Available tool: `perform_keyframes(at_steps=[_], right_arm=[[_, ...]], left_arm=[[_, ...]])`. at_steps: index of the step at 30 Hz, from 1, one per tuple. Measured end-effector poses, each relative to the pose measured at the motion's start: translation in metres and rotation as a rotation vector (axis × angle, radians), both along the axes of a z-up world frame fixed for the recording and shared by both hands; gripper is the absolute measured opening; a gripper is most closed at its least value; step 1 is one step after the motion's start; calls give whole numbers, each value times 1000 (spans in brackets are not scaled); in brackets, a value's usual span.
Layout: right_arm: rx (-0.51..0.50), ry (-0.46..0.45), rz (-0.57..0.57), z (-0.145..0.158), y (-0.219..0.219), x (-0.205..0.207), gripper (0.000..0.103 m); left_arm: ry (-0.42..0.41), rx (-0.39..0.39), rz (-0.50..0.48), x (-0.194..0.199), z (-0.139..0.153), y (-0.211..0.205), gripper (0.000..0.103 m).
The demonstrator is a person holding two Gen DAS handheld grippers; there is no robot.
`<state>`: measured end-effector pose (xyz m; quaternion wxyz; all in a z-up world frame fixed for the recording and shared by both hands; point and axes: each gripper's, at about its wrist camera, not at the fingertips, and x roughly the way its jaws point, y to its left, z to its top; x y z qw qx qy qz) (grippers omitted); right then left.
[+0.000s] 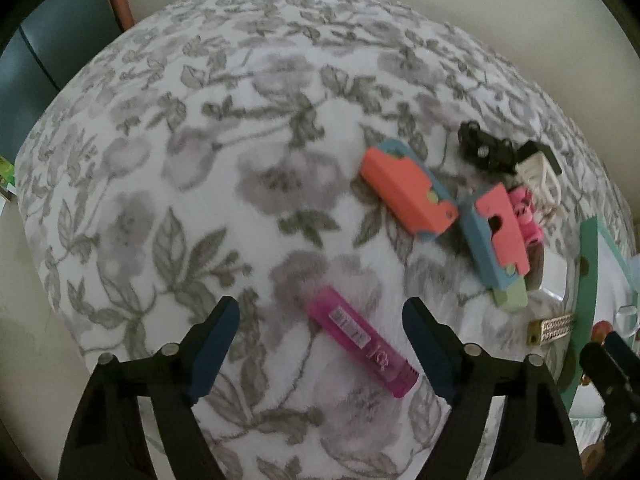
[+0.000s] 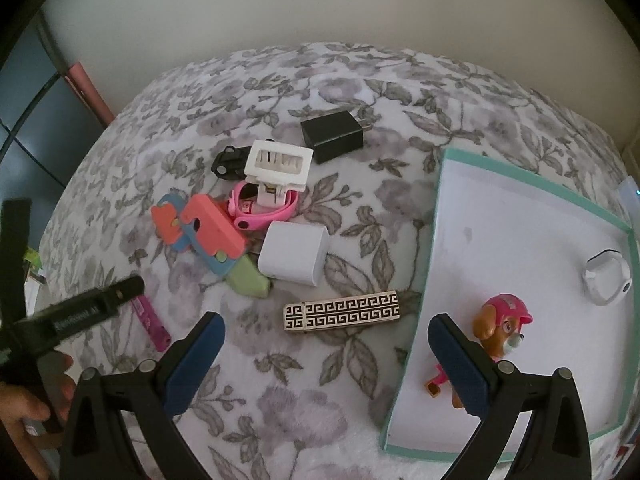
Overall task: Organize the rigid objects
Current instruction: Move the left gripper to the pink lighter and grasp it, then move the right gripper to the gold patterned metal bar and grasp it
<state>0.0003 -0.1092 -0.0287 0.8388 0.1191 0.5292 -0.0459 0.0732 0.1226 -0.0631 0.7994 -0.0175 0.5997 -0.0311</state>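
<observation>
Left wrist view: left tongs point(image 1: 320, 344) released, pads straddling but clear of the pink translucent lighter point(image 1: 362, 346) — slim, barcode-labelled, lying diagonally on the floral blanket point(image 1: 200, 140). Right tongs point(image 2: 326, 360) released, empty — above the blanket beside the teal-rimmed tray point(image 2: 430, 240).

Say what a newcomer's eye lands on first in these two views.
The heap of small things on the floral blanket: two coral-and-blue toys, a white clip, black and white chargers. Beside it to the right, the teal-rimmed tray holding a pup figure. In the left wrist view, a pink tube lies alone between the left gripper's open fingers.
</observation>
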Motion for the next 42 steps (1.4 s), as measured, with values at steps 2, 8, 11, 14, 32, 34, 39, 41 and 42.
perform_keyframes(at_steps=[2,8,11,14,32,34,39,41,42], right_arm=[[0,0,0,0,0,0,103],[6,1,-2,-1,-1,1,103],[16,-2,-10,-1,-4,0,103],[30,-2,-18,-1,-7,1,101],[34,28,2,-14,-12,10,90],[-4,35,22,-15,-6,12,90],[-113,50,49,-19,1,16,90],[-124,65,52,-24,0,17,90],[-127,67,51,-26,0,18,90]], left_arm=[[21,-12,-7,-2,-5,-1,70],[31,-21,-39,-8,-9,-6,52],[22,-6,-63,-11,-9,-11,43],[5,10,-88,-11,-9,-19,37],[-39,-18,-206,-2,-12,-76,19],[-41,-21,-211,0,-12,-72,19],[-46,-27,-216,-2,-12,-62,19],[-46,-29,-217,-1,-12,-63,19],[-46,-29,-218,-2,-12,-62,19]])
